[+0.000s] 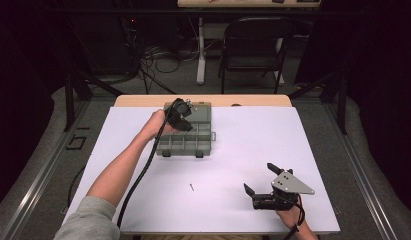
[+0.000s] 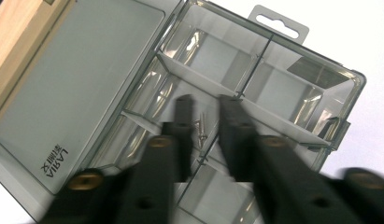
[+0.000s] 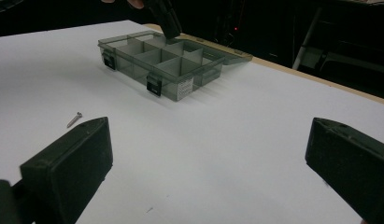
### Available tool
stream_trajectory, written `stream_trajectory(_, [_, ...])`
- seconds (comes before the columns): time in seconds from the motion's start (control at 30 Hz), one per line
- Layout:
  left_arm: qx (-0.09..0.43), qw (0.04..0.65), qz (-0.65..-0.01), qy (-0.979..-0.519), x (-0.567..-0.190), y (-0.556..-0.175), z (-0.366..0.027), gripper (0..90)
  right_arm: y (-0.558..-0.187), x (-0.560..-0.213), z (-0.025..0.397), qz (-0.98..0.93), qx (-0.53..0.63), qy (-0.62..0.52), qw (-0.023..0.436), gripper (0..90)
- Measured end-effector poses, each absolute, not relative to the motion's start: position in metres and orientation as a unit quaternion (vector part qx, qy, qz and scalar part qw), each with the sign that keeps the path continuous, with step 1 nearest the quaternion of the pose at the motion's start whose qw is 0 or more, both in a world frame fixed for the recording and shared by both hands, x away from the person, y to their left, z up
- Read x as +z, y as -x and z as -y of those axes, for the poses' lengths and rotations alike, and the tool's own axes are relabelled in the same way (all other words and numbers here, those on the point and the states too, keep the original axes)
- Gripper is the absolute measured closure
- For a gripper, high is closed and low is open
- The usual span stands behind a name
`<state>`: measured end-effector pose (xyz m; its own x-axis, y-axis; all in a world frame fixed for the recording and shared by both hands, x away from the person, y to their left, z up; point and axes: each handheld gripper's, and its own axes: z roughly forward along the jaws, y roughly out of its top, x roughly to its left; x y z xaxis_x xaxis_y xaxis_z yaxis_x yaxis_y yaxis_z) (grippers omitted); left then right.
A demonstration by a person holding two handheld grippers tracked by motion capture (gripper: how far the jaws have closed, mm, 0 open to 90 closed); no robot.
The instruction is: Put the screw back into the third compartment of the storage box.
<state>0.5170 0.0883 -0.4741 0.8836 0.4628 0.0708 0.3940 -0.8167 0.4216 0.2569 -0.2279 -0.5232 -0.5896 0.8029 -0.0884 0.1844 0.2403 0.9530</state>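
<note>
Worktop: white sheet-covered worktop [image 1: 293, 140] in front of me, a bare wooden strip along its far edge.
Chair: black folding metal chair [image 1: 253, 45] beyond my worktop, on grey floor.
Cables: dark tangled cables [image 1: 158, 60] on the floor, left of the chair.
Post: white upright post [image 1: 200, 50] just beside the chair.

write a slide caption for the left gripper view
Left gripper poised open over small screws in a compartment of the open organizer box.

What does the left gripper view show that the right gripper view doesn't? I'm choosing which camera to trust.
Left gripper view alone: screws lying in a compartment between the left gripper's fingers. Right gripper view alone: a loose screw on the table, and the right gripper wide open. Both: the open box, its dividers and lid.
</note>
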Motion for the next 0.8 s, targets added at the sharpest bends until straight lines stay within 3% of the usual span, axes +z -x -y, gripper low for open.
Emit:
stream_trajectory(0.03, [0.085, 0.201, -0.227, -0.949, -0.473, -0.516, -0.088, 60.9, -0.257, -0.523, 0.228, -0.728, 0.515, -0.34, 0.3, 0.2])
stream_trajectory(0.13, [0.092, 0.205, -0.226, -0.948, -0.469, -0.513, -0.087, 42.7, -0.257, -0.523, 0.228, -0.728, 0.515, -0.339, 0.3, 0.2])
stream_trajectory(0.33, [0.095, 0.218, -0.218, -0.947, -0.456, -0.501, -0.088, 16.3, -0.257, -0.523, 0.228, -0.728, 0.515, -0.339, 0.3, 0.2])
stream_trajectory(0.8, [0.118, 0.228, -0.162, -0.953, -0.438, -0.457, -0.095, 2.0, -0.256, -0.523, 0.227, -0.728, 0.514, -0.34, 0.3, 0.2])
